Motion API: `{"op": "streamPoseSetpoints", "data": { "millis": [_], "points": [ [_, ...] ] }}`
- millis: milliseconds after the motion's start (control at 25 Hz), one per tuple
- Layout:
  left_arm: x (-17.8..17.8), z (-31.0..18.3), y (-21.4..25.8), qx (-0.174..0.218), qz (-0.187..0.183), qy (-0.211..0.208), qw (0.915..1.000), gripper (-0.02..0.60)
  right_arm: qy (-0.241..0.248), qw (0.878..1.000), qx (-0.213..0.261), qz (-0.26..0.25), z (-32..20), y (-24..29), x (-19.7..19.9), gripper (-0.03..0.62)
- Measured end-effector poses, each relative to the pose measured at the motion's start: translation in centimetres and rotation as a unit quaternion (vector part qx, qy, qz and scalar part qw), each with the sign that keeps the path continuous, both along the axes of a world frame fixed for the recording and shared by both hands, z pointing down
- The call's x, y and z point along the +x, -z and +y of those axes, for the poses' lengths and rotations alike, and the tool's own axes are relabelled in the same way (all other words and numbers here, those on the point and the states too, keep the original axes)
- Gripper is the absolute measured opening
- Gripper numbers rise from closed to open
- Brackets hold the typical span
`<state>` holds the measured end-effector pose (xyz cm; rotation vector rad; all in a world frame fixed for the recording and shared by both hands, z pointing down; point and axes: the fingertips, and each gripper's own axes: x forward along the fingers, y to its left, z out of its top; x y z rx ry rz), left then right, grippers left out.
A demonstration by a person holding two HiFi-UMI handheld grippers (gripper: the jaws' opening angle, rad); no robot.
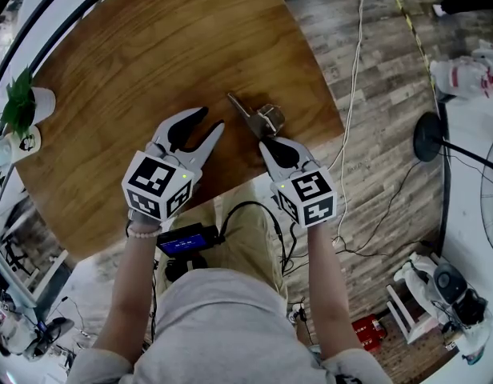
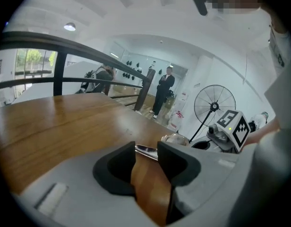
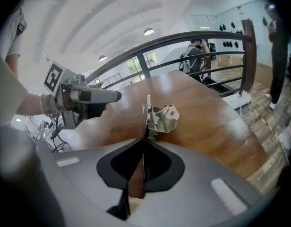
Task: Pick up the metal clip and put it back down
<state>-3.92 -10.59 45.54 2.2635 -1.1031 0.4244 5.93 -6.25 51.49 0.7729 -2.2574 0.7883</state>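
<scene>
The metal clip (image 1: 266,119) lies near the front edge of the round wooden table (image 1: 150,54), one thin arm sticking out to the upper left. My right gripper (image 1: 263,142) is shut on the clip's near end; in the right gripper view the jaws (image 3: 144,143) pinch a thin metal lever, with the folded clip (image 3: 163,118) just beyond them. Whether the clip rests on the wood or hangs just above it, I cannot tell. My left gripper (image 1: 210,119) is open to the clip's left, nothing between its fingers. In the left gripper view (image 2: 146,148) the clip's shiny arm (image 2: 150,151) shows beyond the gap.
A small potted plant (image 1: 21,102) and a white cup (image 1: 14,146) stand at the table's far left edge. Cables (image 1: 354,94) and a fan base (image 1: 427,135) lie on the plank floor to the right. A dark railing (image 3: 192,39) and people stand behind the table.
</scene>
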Motion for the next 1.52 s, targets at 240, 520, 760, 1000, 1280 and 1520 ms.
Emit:
{"op": "streamPoseSetpoints", "data": {
  "millis": [240, 520, 760, 1000, 1280, 1520],
  "points": [
    [0.6, -0.6, -0.5, -0.035, 0.071, 0.017, 0.9967, 0.152, -0.002, 1.0, 0.006, -0.015, -0.1, 1.0, -0.2, 0.037],
    [1.6, -1.3, -0.5, -0.067, 0.152, 0.037, 0.9855, 0.156, 0.003, 0.999, 0.024, -0.027, -0.1, 2.6, -0.5, 0.035],
    [1.9, -1.8, -0.2, -0.082, 0.195, 0.054, 0.9759, 0.177, 0.009, 0.999, 0.038, -0.035, 0.1, 3.8, -0.9, 0.035],
    [2.0, -1.9, 0.3, -0.087, 0.221, 0.061, 0.9695, 0.187, 0.013, 0.998, 0.05, -0.038, 0.6, 4.7, -1.3, 0.034],
    [2.0, -1.8, 1.6, -0.086, 0.235, 0.056, 0.9665, 0.187, 0.017, 0.997, 0.062, -0.04, 1.2, 6.0, -1.8, 0.032],
    [2.1, -1.6, 3.7, -0.069, 0.24, 0.041, 0.9675, 0.173, 0.021, 0.995, 0.084, -0.04, 1.6, 7.7, -2.3, 0.032]
  ]
}}
